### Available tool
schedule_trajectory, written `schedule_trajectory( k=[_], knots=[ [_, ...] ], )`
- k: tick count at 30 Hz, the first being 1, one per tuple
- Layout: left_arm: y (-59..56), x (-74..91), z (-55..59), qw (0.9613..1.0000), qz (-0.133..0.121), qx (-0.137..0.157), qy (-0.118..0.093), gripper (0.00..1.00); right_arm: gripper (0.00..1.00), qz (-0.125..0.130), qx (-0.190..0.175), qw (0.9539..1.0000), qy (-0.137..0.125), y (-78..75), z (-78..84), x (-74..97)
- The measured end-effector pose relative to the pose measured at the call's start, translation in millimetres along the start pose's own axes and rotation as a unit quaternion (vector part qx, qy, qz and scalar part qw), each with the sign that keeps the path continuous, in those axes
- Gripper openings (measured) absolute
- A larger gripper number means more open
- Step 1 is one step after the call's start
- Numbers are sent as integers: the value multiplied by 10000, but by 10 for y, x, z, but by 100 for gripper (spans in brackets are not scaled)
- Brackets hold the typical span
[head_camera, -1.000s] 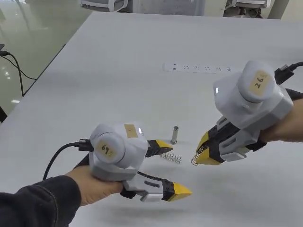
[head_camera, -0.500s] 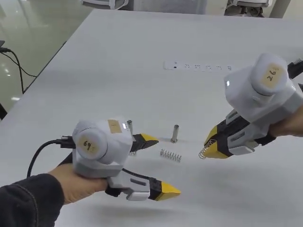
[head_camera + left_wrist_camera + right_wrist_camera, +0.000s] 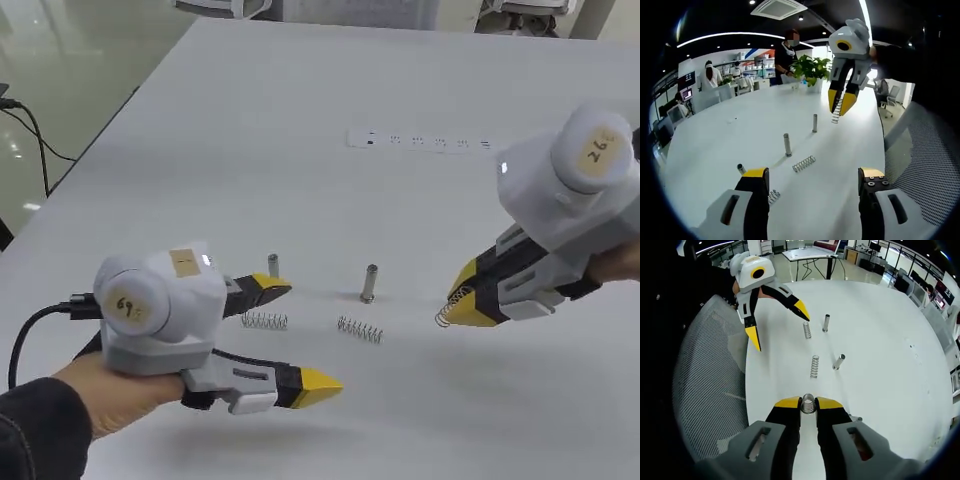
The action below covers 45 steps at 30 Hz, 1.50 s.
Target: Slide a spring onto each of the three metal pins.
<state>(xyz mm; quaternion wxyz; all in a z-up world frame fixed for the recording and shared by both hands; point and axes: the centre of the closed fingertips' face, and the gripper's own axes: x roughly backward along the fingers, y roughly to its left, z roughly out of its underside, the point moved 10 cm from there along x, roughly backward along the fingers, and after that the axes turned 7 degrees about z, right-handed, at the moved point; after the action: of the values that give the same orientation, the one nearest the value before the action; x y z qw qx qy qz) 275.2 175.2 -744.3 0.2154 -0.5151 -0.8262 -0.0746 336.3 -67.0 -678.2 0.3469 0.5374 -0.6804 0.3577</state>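
Now | right gripper (image 3: 455, 312) fingers pinch a spring (image 3: 808, 404) by one end, leaving the coil free to drop over a pin (image 3: 369, 283) | left gripper (image 3: 305, 335) fingers spread, empty (ready to steady, I judge) | loose springs (image 3: 360, 329) lie on bench (image 3: 300, 150) beside pins

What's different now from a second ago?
The left gripper, jaws open, drew back to the person's left, uncovering a second pin and a second loose spring. The right gripper swung out to the right, still pinching its spring. The other pin and the spring beside it haven't moved.
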Motion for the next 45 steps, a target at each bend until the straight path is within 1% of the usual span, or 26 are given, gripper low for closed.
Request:
schedule_trajectory(
  k=[5,9,15,20,24,29,36,45],
  knots=[
    [34,84,40,9997,-179,119,-63,72,13,94,-55,9999,4,-84,16,58],
    [62,147,60,9992,-323,201,-155,72,13,175,-89,9998,46,-162,31,95],
    [53,173,82,9984,-439,282,-207,72,13,275,-115,9994,154,-277,54,110],
    [33,164,94,9983,-450,304,-205,71,13,403,-179,9986,293,-411,102,126],
    [34,158,95,9983,-453,312,-213,71,13,492,-159,9974,495,-490,174,110],
    [39,152,83,9982,-459,309,-231,71,13,534,-266,9965,585,-574,261,71],
    [44,148,79,9982,-453,306,-242,71,13,578,-361,9956,643,-659,328,27],
    [59,154,78,9982,-453,311,-243,71,13,554,-394,9952,707,-718,348,-48]
  ],
)
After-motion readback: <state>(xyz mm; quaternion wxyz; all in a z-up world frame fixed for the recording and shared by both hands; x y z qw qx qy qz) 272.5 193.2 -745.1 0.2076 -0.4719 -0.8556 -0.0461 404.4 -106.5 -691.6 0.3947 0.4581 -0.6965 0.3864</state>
